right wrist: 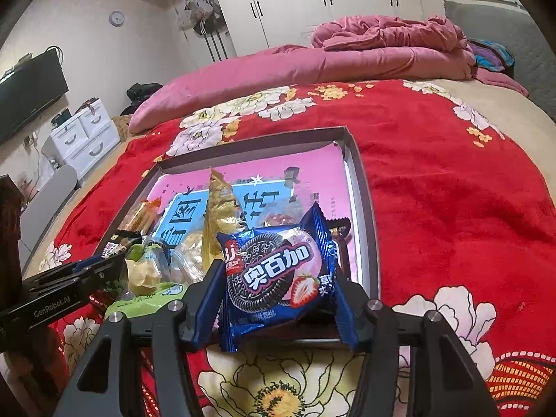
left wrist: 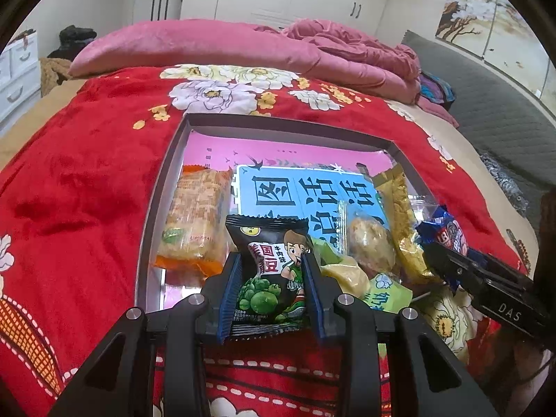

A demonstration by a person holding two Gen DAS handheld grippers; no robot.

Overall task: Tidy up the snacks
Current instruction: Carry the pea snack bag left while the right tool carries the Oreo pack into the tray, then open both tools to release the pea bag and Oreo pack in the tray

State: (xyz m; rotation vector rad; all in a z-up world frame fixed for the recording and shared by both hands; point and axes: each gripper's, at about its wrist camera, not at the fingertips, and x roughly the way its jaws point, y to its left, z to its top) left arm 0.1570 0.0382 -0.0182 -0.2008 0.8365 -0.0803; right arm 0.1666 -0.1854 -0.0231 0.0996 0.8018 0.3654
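A shallow grey tray with a pink lining lies on the bed, its rim also in the right wrist view. My left gripper is shut on a black green-pea packet, held upright over the tray's near edge. My right gripper is shut on a blue strawberry cookie pack above the tray's near right corner. In the tray lie an orange cracker pack, a gold packet, a clear-wrapped pastry and a green-yellow pack.
A red floral blanket covers the bed, with a pink quilt bunched at the far end. White drawers and a dark TV stand to the left, with wardrobes behind. The tray's far half shows only its printed lining.
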